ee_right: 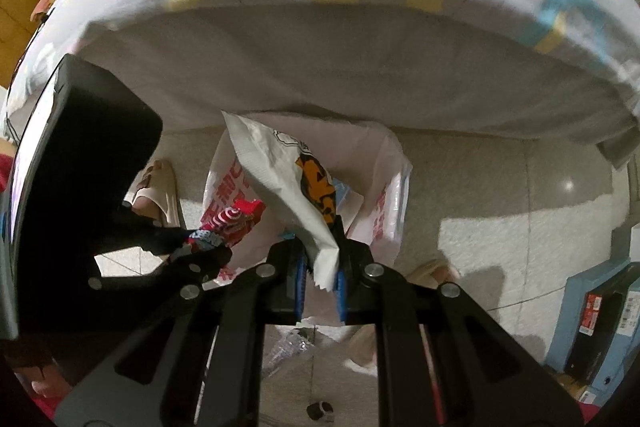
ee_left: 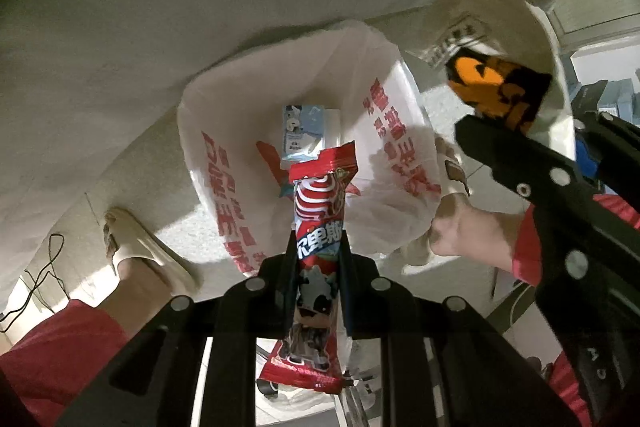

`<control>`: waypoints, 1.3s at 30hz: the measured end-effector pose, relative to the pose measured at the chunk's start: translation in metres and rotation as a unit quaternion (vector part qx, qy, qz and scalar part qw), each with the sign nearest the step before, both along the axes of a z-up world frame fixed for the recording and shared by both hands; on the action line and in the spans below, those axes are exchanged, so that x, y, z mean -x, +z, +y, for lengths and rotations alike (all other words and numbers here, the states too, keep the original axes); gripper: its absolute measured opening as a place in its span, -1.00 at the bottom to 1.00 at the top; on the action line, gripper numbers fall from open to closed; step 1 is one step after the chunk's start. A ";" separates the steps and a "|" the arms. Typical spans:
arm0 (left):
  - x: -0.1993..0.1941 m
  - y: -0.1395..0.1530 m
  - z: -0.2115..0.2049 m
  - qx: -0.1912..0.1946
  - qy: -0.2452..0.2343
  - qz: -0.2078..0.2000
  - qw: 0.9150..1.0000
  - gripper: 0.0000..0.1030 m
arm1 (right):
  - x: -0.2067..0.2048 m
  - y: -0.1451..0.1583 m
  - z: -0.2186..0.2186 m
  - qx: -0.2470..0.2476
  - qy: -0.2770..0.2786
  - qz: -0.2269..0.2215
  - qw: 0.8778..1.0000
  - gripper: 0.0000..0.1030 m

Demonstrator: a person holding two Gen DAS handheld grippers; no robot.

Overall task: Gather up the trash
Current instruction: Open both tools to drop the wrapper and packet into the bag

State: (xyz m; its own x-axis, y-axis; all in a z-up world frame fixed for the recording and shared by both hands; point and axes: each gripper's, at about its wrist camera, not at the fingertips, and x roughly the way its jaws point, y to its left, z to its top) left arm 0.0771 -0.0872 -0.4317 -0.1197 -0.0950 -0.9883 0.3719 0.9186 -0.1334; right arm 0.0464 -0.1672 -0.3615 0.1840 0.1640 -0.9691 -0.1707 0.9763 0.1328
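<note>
Left wrist view: the left gripper (ee_left: 318, 259) has its jaws closed tight on a red candy wrapper (ee_left: 320, 211), which stands up between the fingers. Just beyond it gapes the open mouth of a white plastic bag (ee_left: 384, 131) with red lettering, a small blue-and-white packet (ee_left: 302, 133) lying inside. Off to the right, the right gripper (ee_right: 322, 263) is clamped on a white wrapper (ee_right: 280, 163) with an orange print, held over the same bag. Beige slippers (ee_left: 148, 247) flank the bag on the floor.
</note>
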 end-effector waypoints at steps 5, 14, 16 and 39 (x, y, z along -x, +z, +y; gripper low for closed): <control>-0.005 -0.014 -0.004 -0.003 -0.003 0.009 1.000 -0.65 | -0.007 -0.020 -0.002 0.003 -0.002 0.016 1.000 -0.77; -0.013 -0.041 -0.001 -0.004 0.005 0.036 0.999 -0.65 | -0.019 -0.049 -0.002 -0.001 -0.008 0.044 0.999 -0.77; -0.014 -0.049 0.001 -0.007 0.008 0.042 0.999 -0.65 | -0.021 -0.053 0.000 -0.001 -0.008 0.049 0.999 -0.77; -0.021 -0.057 0.008 -0.028 0.038 0.024 0.999 0.51 | -0.033 -0.078 -0.007 -0.006 -0.013 0.081 0.997 0.22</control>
